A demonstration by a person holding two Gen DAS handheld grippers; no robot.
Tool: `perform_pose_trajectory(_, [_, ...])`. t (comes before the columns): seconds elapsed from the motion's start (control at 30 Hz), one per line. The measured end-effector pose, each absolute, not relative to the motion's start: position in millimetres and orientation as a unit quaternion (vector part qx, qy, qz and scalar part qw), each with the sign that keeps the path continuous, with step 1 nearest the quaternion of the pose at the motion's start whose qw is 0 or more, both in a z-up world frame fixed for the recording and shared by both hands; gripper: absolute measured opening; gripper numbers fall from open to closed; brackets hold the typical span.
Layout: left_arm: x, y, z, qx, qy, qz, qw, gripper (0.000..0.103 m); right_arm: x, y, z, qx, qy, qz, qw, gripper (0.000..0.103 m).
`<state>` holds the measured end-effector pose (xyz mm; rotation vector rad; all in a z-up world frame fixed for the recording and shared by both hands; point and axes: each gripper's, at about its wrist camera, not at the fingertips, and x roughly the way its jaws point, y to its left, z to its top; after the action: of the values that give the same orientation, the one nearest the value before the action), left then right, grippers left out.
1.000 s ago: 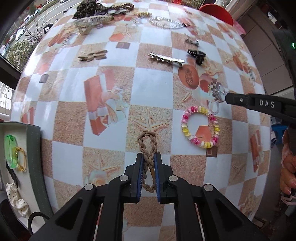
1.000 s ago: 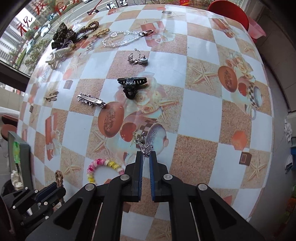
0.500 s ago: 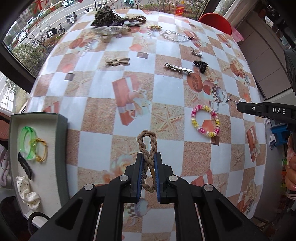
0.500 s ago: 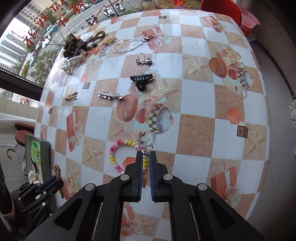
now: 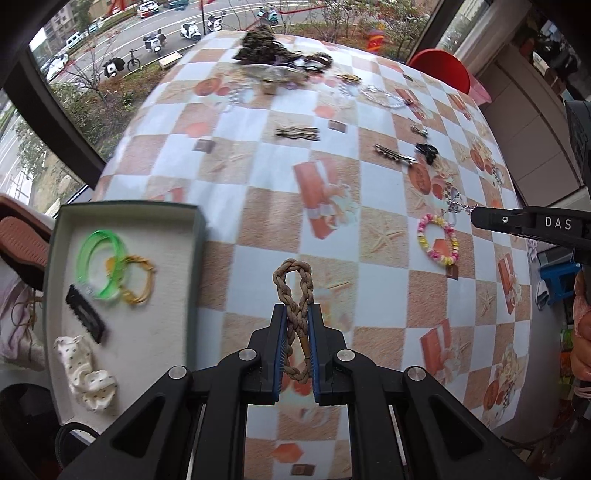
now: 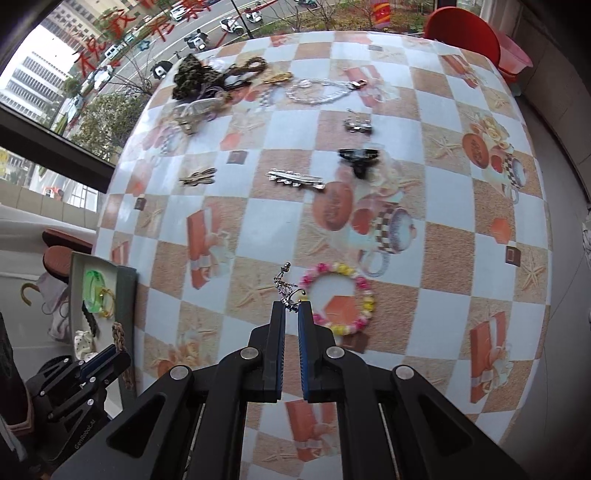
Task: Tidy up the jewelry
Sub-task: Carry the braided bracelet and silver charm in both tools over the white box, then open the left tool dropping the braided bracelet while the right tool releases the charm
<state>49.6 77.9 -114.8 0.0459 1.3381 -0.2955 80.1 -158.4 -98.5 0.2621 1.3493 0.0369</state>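
My left gripper is shut on a brown braided cord bracelet and holds it above the table, right of the grey tray. The tray holds a green bangle, a yellow ring, a black clip and a white scrunchie. My right gripper is shut on a small silver earring, held above the table left of the pastel bead bracelet. In the left wrist view the right gripper shows at the right edge above the bead bracelet.
Loose on the checkered tablecloth are a silver barrette, a black claw clip, a bronze clip, a silver chain and a dark pile of hair ties at the far edge. A red chair stands behind.
Both grippers have risen and drawn back from the table with their items. The left gripper has swung left, so the tray now fills more of its view.
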Motion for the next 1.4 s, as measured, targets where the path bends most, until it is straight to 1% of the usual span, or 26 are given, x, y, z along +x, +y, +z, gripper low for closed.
perform_pose_trajectory(0.33, [33,152,-106,-0.011,0.612,-0.096,0.785,0.015,86,-74,-86,0.093,0.618,0.069,0.778,0.007])
perform_pose_trajectory(0.67, [8,230,-109,-0.045,0.615,-0.035,0.786,0.015,84,29,-90,0.056,0.625,0.147,0.765,0.007])
perform_pose_trajectory(0.9, [-9,270,-119,-0.063,0.623,0.002,0.78,0.015,78,88,-106,0.039,0.639,0.194,0.743,0.007])
perform_pose_trajectory(1.03, [-16,289,-133,-0.065,0.631,0.018,0.773,0.015,73,113,-117,0.028,0.649,0.209,0.731,0.007])
perform_pose_trajectory(1.4, [-13,303,-171,-0.062,0.65,0.035,0.757,0.015,62,158,-158,-0.008,0.681,0.215,0.7,0.007])
